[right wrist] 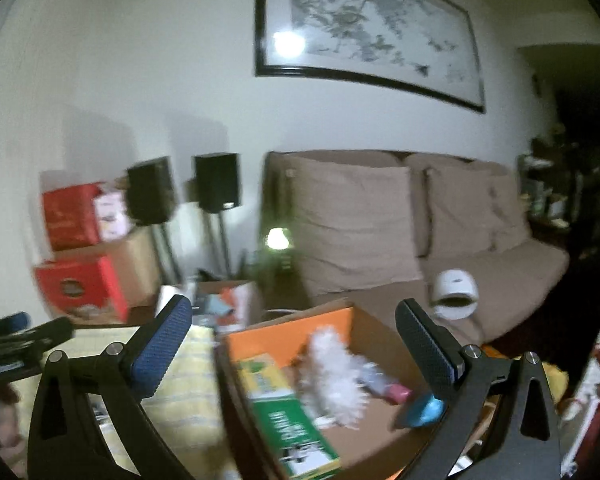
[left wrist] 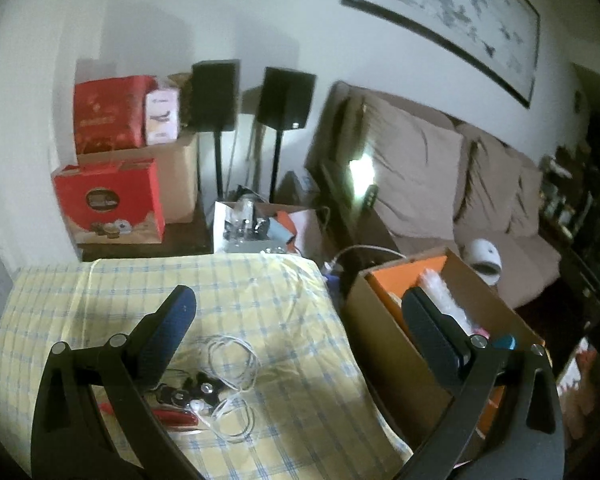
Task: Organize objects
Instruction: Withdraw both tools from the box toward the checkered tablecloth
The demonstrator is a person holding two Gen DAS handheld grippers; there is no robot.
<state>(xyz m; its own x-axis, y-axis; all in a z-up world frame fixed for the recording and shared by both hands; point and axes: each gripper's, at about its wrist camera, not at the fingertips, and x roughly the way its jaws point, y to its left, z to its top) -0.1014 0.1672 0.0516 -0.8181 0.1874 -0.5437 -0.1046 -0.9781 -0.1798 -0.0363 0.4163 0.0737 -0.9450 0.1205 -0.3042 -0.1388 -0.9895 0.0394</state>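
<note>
The left gripper hangs with jaws wide apart and empty above the yellow checked cloth. On the cloth, beside its near finger, lie a white cable, small black parts and a red tool. The right gripper, also spread and empty, hovers over the cardboard box just beside the cloth, holding a green carton and white fluff. Beyond the box stands a beige sofa.

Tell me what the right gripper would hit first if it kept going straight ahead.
Probably the fluffy white duster in the open cardboard box, centred between the right gripper's open jaws; blur leaves depth uncertain.
</note>
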